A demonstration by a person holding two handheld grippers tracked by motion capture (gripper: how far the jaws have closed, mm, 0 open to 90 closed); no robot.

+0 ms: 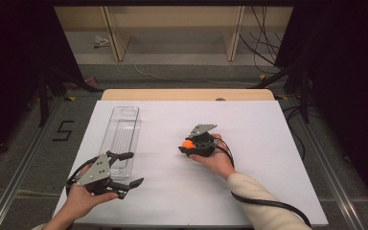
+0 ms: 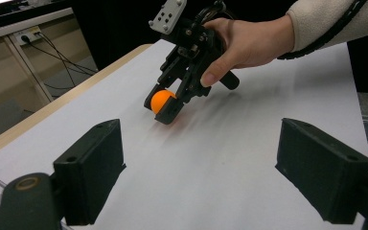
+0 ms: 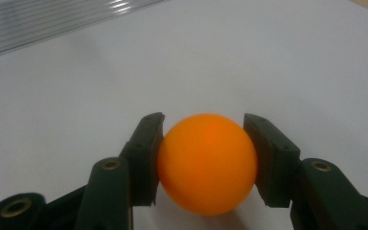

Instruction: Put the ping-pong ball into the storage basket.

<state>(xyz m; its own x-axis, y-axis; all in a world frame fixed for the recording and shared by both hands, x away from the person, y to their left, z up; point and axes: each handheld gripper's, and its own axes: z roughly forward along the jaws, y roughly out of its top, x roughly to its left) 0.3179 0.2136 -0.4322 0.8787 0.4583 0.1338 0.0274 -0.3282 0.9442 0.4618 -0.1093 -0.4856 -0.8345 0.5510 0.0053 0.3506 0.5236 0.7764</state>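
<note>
An orange ball sits squeezed between the two black jaws of my right gripper, just over the white table. From above, the ball is near the table's middle, with the right gripper shut on it. The left gripper view shows the same ball and right gripper ahead, held by a hand. My left gripper is at the front left, jaws wide apart and empty, beside the near end of a clear plastic tray. Its own view shows the left gripper with bare table between the pads.
The white table sheet covers a wooden top. The clear tray's ribbed corner lies beyond the ball. A black cable trails from the right gripper along the sleeve. Dark stands and cables are on the floor around the table.
</note>
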